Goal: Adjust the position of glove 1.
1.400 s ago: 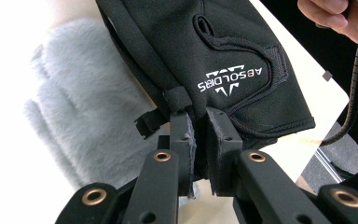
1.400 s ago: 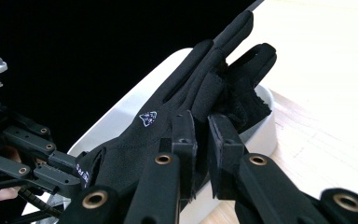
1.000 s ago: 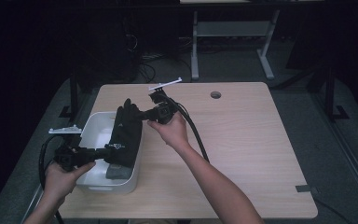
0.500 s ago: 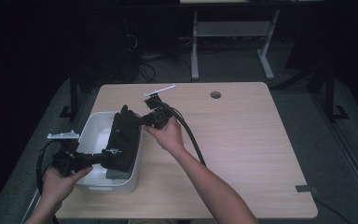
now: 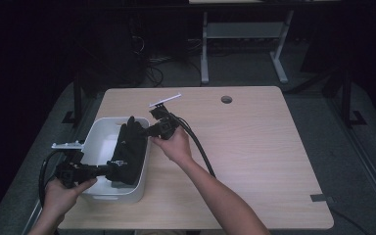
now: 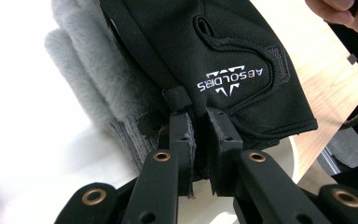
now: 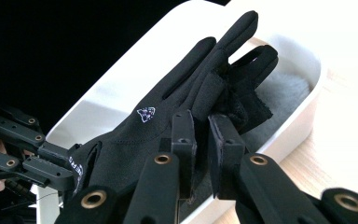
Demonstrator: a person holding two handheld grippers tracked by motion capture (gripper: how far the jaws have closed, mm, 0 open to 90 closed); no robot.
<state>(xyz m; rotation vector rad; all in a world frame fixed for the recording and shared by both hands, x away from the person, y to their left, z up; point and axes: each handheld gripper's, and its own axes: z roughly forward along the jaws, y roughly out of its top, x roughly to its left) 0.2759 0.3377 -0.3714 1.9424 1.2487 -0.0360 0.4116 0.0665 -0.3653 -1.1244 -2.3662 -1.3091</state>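
Both tools pinch a black glove stretched over a white bin on the table: the left tool grips the cuff, the right tool the fingers. Lower both ends evenly so the glove settles flat on the grey fleece inside. The bin's right rim lies just under the glove; open table lies beyond it.

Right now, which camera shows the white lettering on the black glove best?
The left gripper view: the white lettering on the black glove is close and sharp, though upside down. The right gripper view catches only its edge, near a small logo. In the high view it is a tiny white mark.
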